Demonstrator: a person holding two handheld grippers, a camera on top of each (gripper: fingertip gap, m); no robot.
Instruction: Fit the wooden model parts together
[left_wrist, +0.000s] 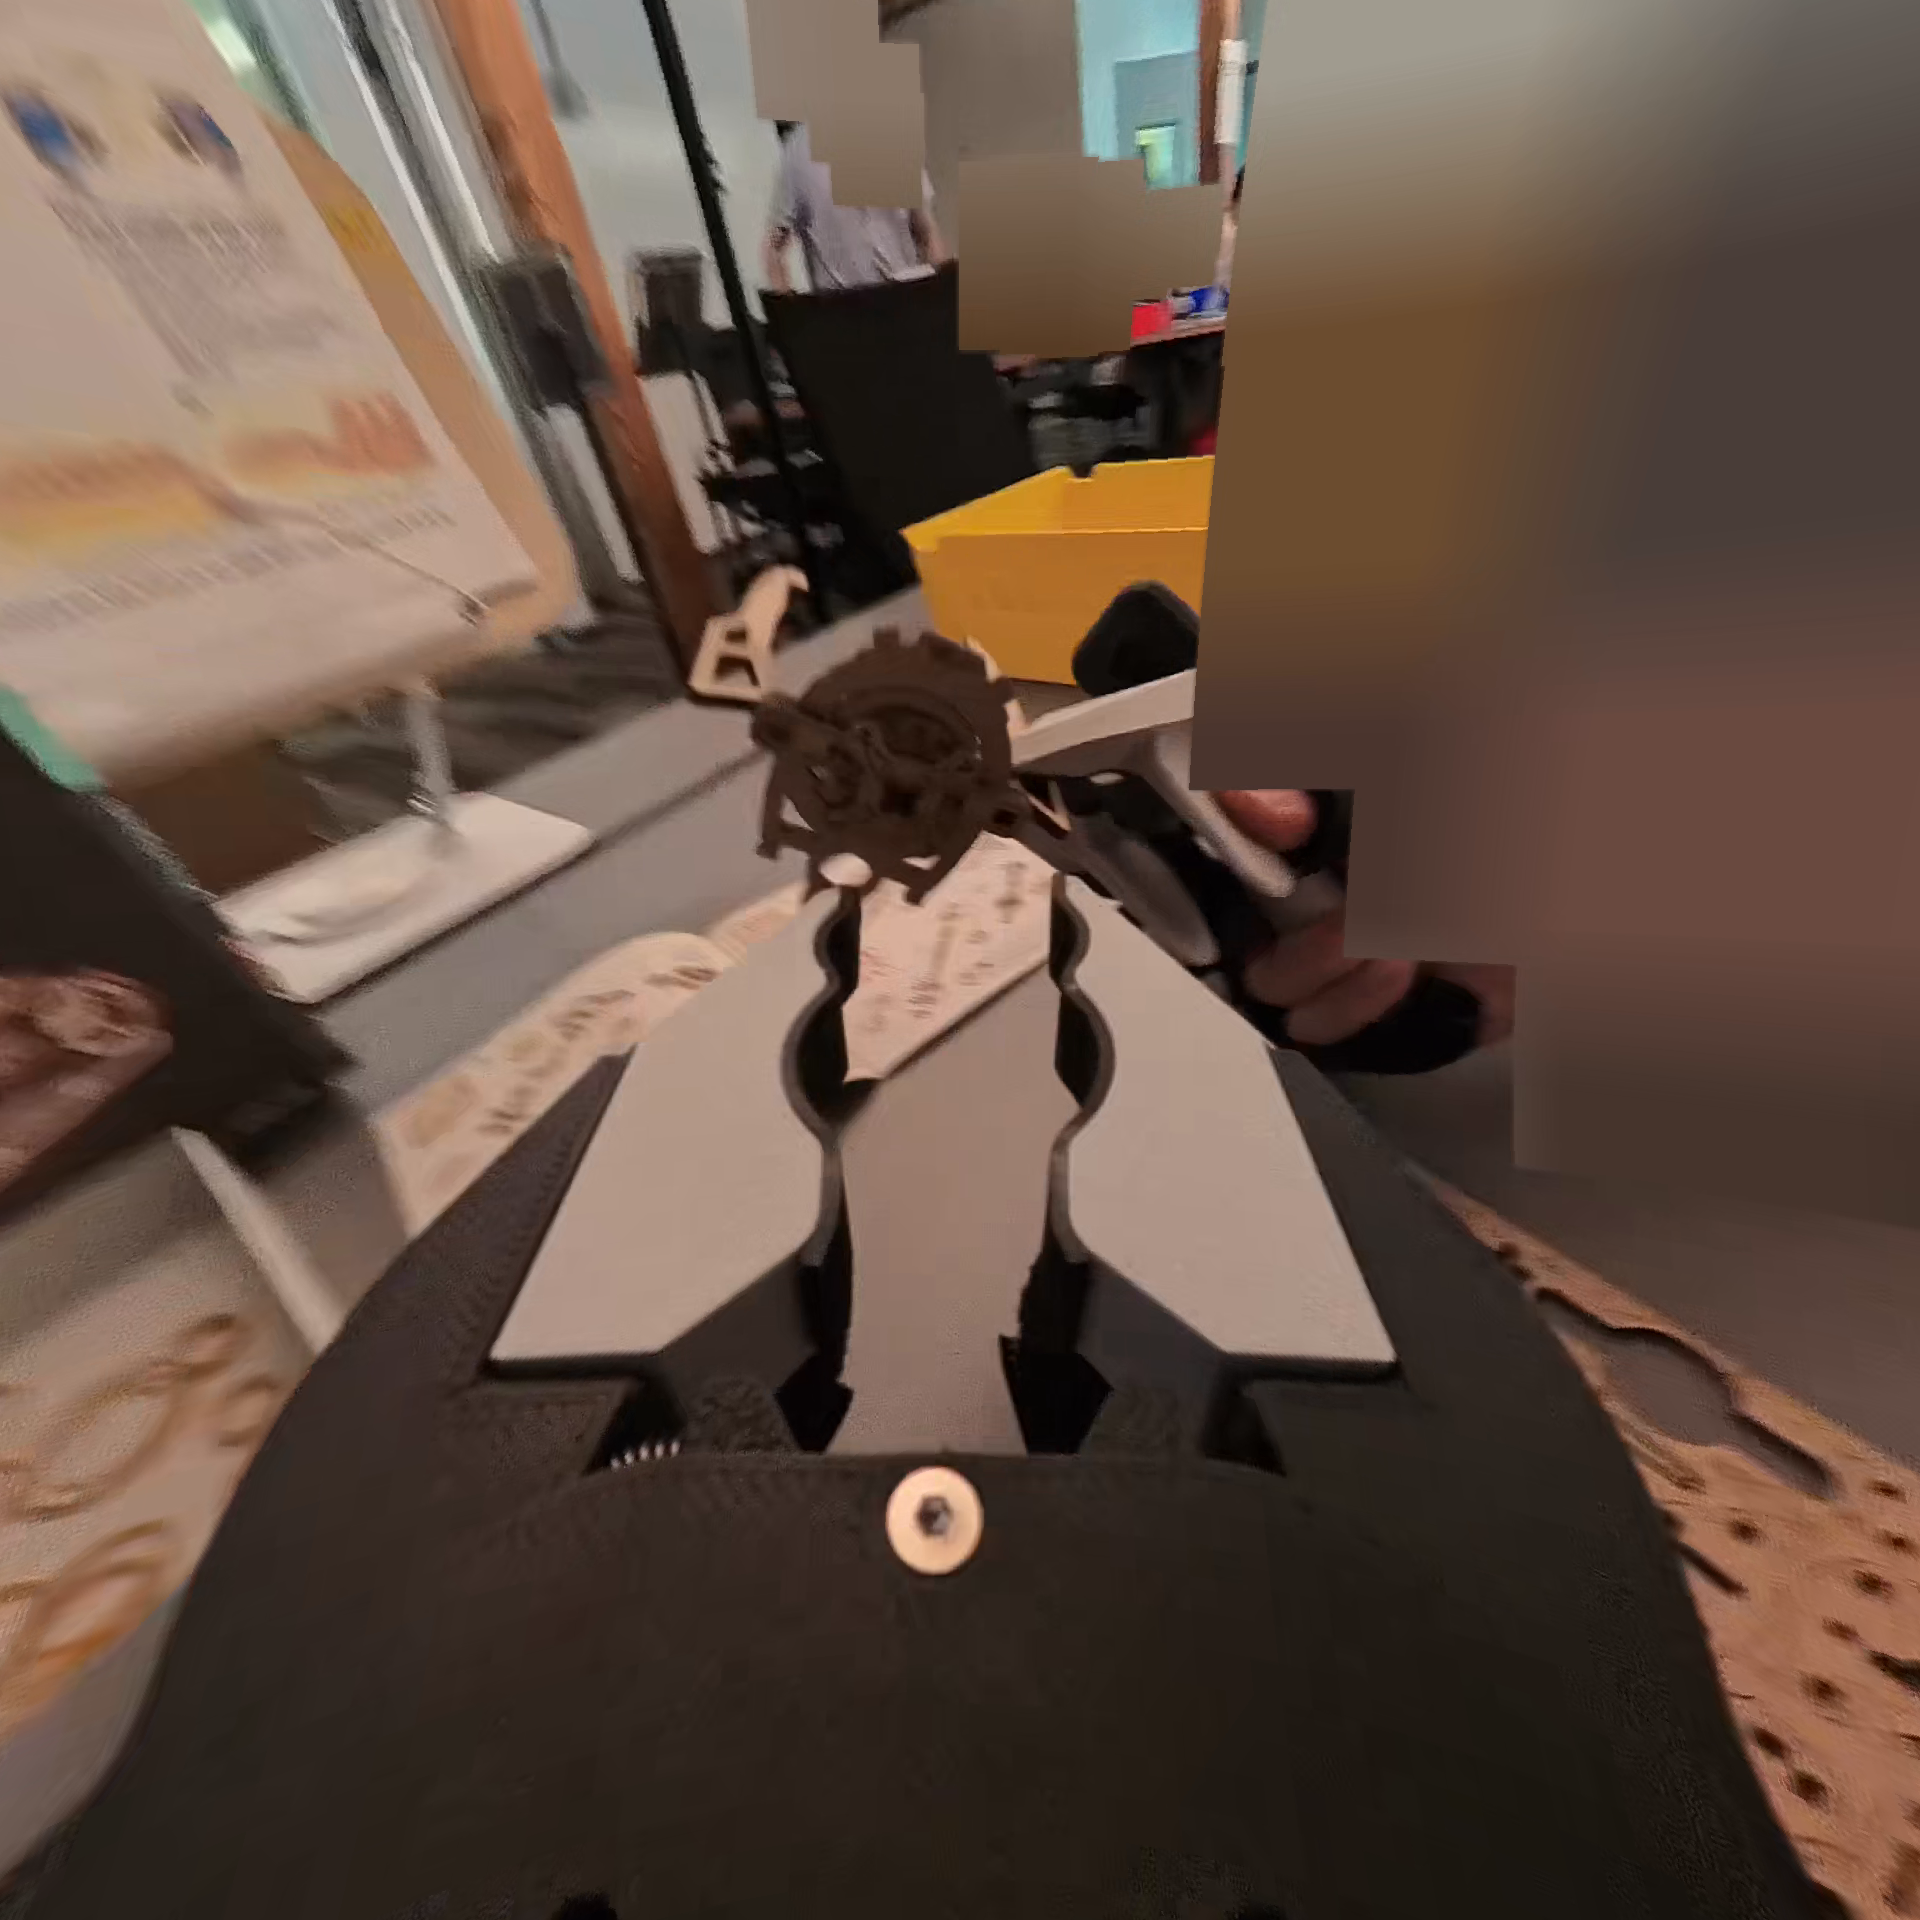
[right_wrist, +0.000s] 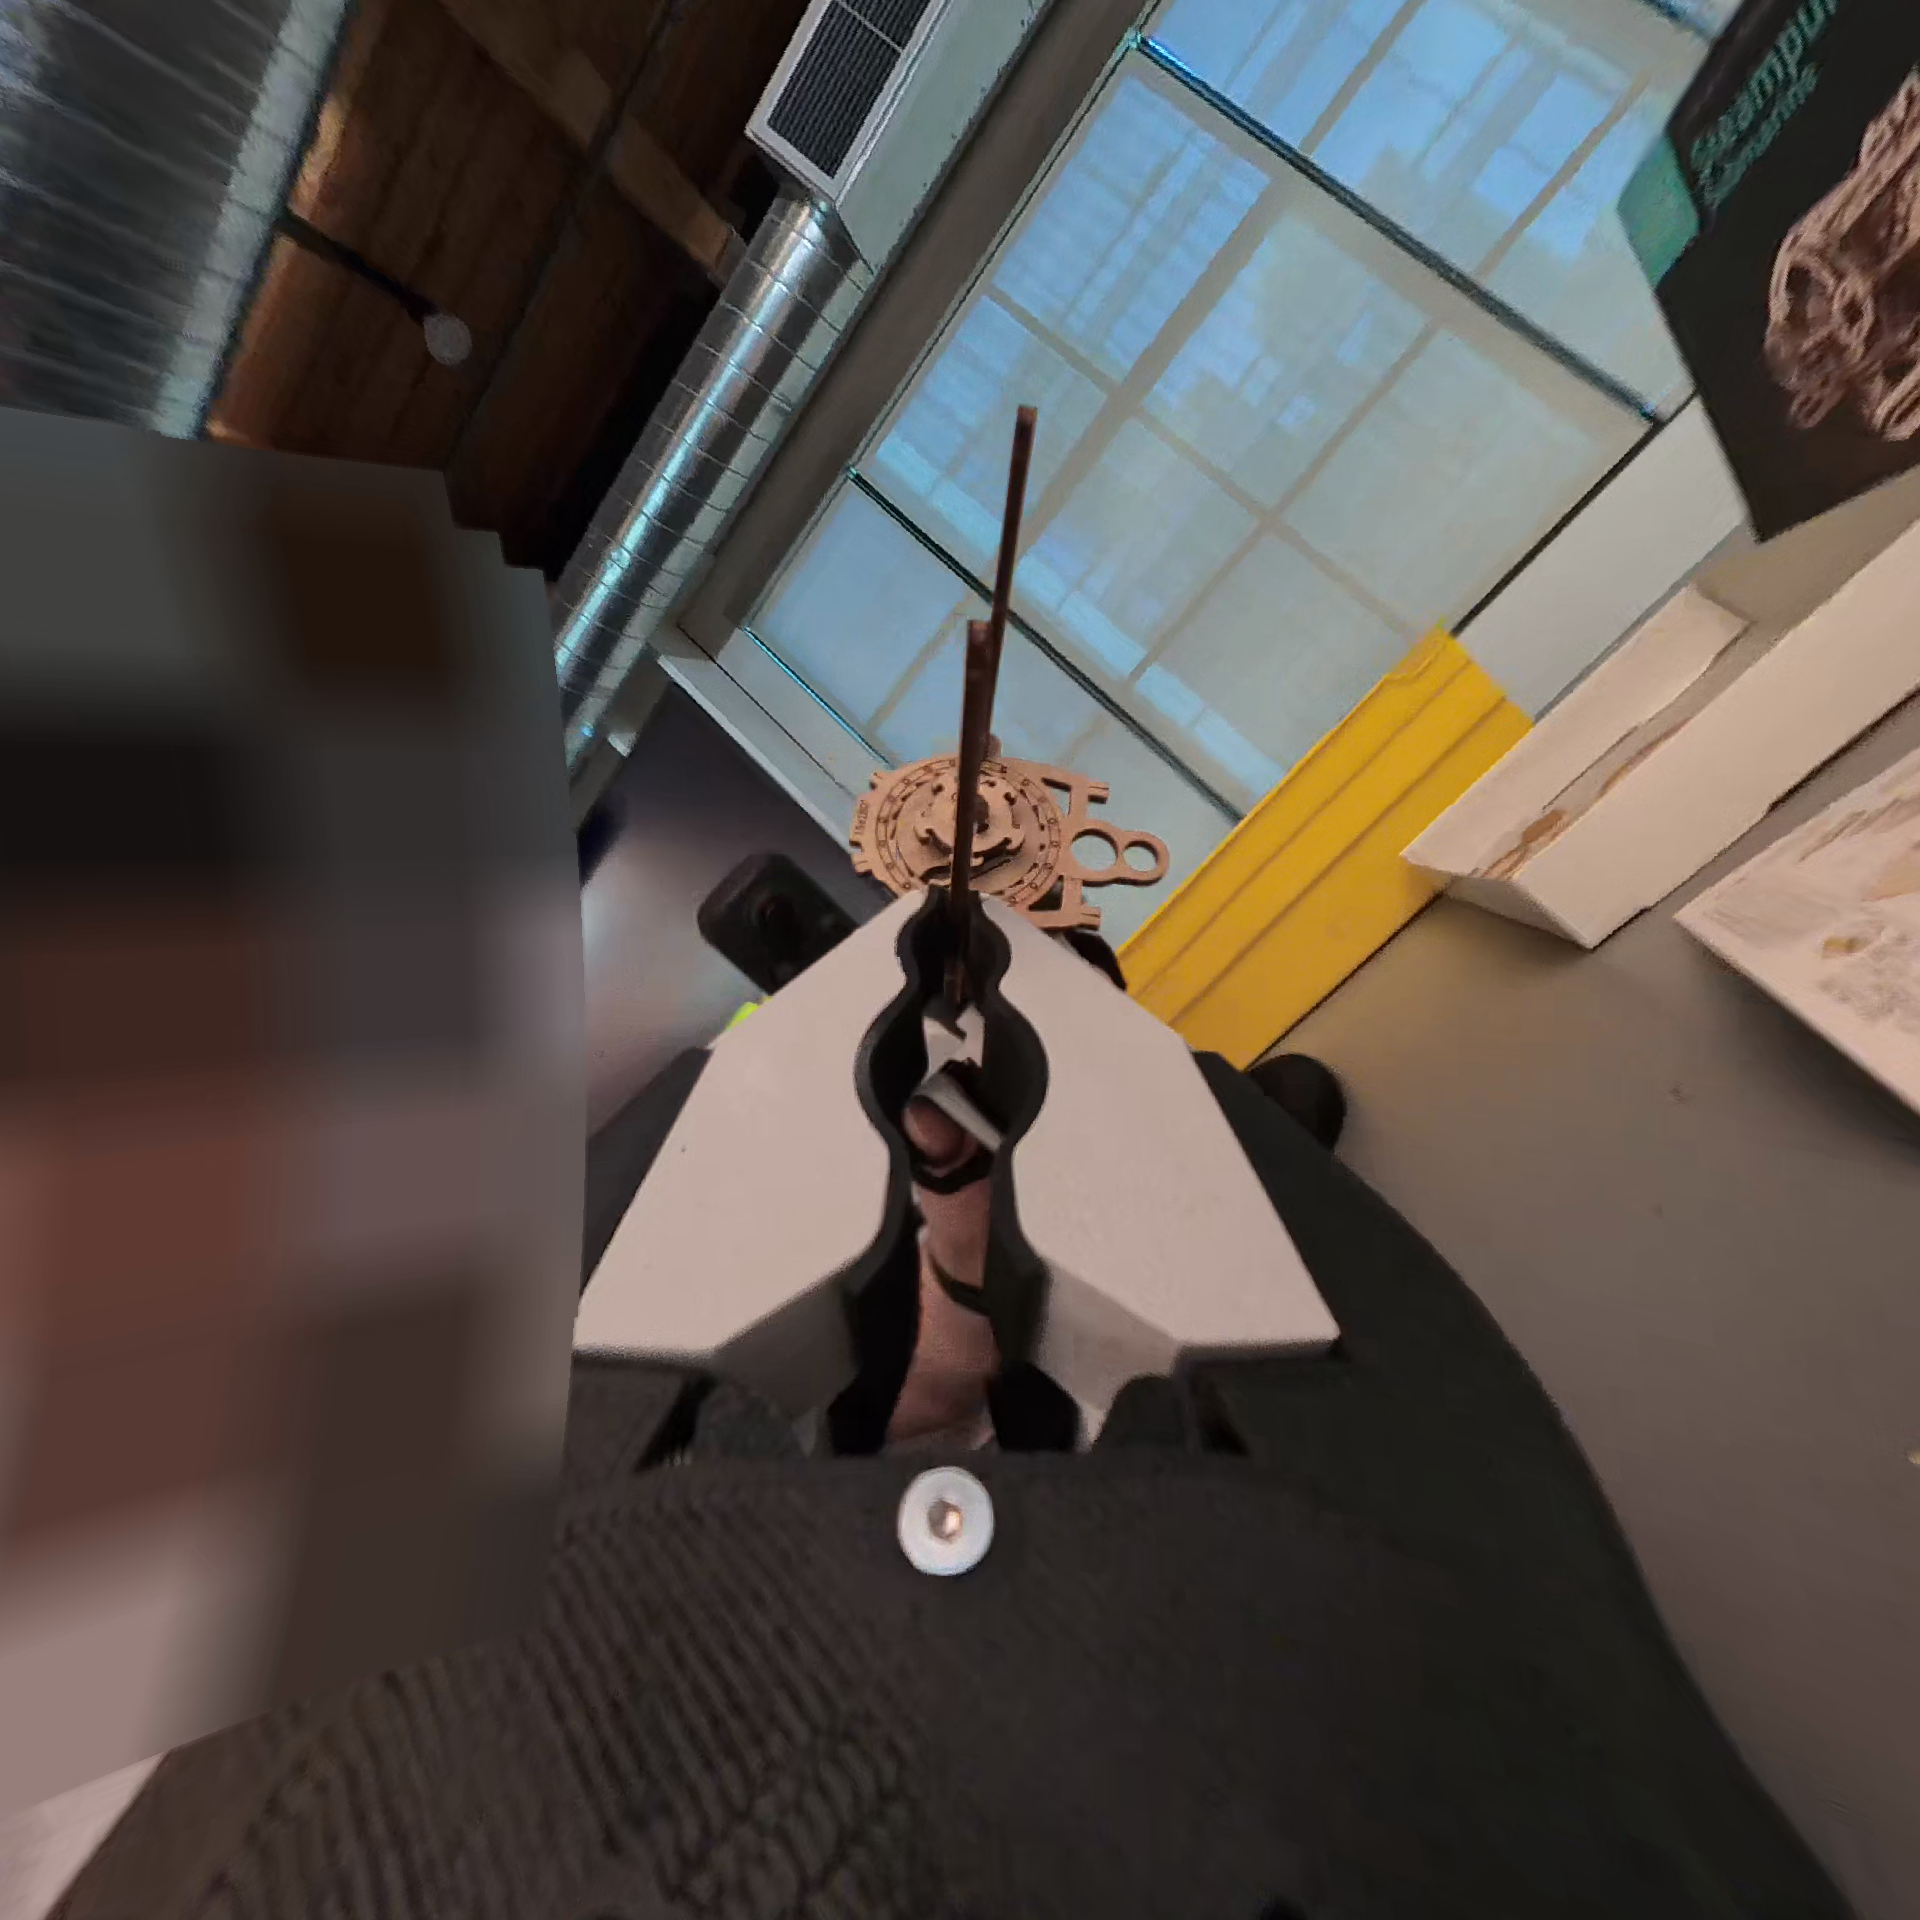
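Observation:
A round wooden gear assembly with a pale side frame is in mid-air at the tips of my left gripper. The left jaws stand partly apart and grip its lower edge. It also shows face-on in the right wrist view. My right gripper is shut on thin dark wooden parts seen edge-on, pointing up in front of the assembly. In the left wrist view the right gripper's white fingers reach the assembly's right side, held by a gloved hand.
A yellow bin stands behind on the grey table. A printed sign on a white stand and the dark model box are at the left. Instruction sheets and a punched-out wooden sheet lie below.

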